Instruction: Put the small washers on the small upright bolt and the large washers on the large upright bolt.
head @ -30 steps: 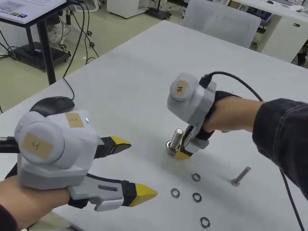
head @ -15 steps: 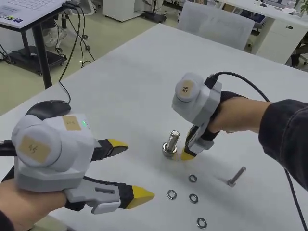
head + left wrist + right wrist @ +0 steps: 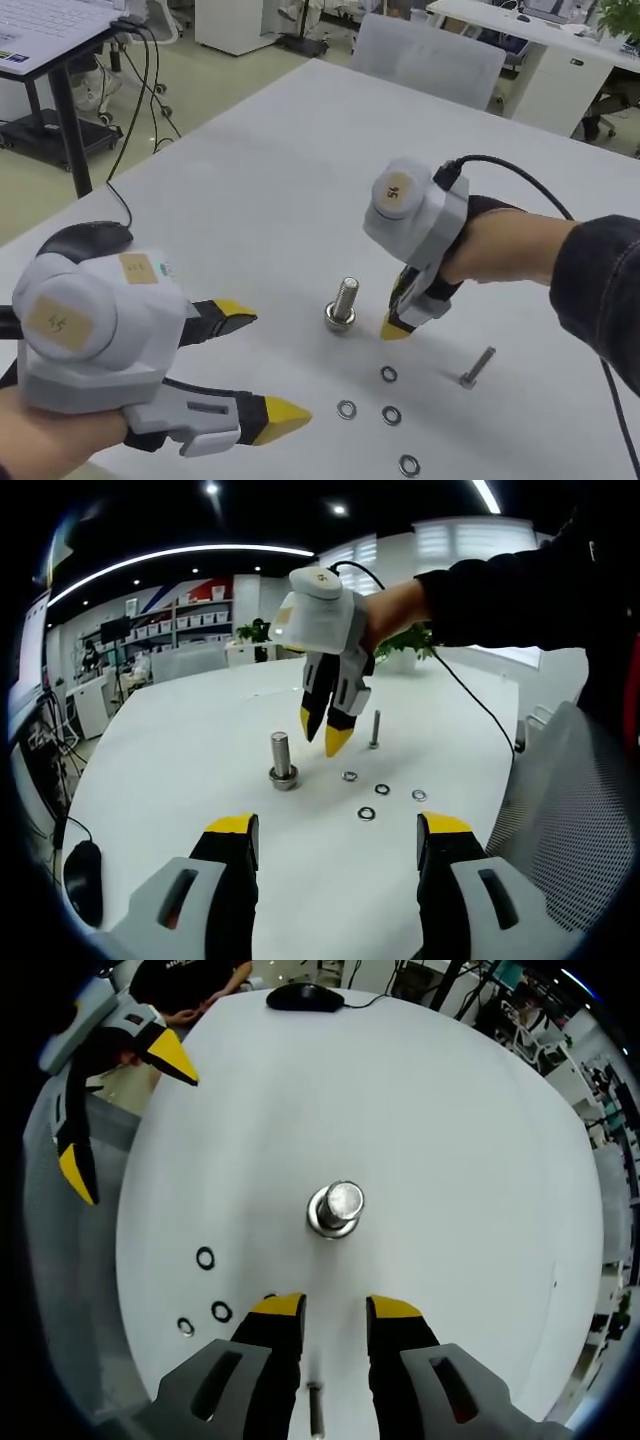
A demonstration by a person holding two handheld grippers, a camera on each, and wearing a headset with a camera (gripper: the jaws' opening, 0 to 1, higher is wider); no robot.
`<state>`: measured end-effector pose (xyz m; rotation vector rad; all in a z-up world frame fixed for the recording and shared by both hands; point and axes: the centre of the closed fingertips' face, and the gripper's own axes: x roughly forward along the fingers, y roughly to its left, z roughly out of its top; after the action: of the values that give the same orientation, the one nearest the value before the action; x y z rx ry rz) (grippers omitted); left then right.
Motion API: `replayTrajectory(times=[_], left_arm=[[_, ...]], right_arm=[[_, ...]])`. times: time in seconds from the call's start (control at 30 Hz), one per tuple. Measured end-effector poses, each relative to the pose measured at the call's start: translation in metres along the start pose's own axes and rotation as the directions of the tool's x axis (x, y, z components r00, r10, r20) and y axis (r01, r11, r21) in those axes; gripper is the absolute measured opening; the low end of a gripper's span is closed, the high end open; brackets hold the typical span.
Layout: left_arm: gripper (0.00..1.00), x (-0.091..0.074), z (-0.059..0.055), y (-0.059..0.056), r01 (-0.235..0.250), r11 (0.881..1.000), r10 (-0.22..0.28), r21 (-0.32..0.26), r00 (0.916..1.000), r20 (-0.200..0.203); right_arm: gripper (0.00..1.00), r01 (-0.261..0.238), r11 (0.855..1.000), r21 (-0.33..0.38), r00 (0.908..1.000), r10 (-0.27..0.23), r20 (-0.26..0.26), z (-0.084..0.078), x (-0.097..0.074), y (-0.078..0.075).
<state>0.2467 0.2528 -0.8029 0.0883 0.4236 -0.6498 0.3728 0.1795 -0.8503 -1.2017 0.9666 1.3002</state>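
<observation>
Large steel bolt [image 3: 341, 305] stands head-down on white worktop [image 3: 250, 180], awaiting silver ring washers [image 3: 343, 409]; left gripper [image 3: 272, 365] and right gripper [image 3: 393, 327] hover, fingers parted, empty.

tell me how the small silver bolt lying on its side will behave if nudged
The small silver bolt lies flat on the smooth white table, so a sideways nudge would probably roll it, likely curving around its wider head. It looks like solid metal, so it should stay stiff, though its round shank might slip if pinched off-centre.
</observation>
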Motion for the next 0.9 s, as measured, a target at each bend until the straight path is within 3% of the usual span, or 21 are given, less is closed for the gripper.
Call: replayTrajectory(times=[0.43,0.9], left_arm=[[0.63,-0.002,0.003,-0.003,0.014,1.0,-0.014,0.02,0.9999,0.0],[0.63,-0.005,0.005,-0.007,0.025,0.999,-0.025,0.036,0.9997,-0.002]], right_arm=[[0.25,0.013,1.0,0.026,0.9999,-0.013,0.002,-0.016,-0.005,0.015],[0.25,0.007,0.999,0.034,0.9999,-0.007,0.007,-0.023,-0.003,0.034]])
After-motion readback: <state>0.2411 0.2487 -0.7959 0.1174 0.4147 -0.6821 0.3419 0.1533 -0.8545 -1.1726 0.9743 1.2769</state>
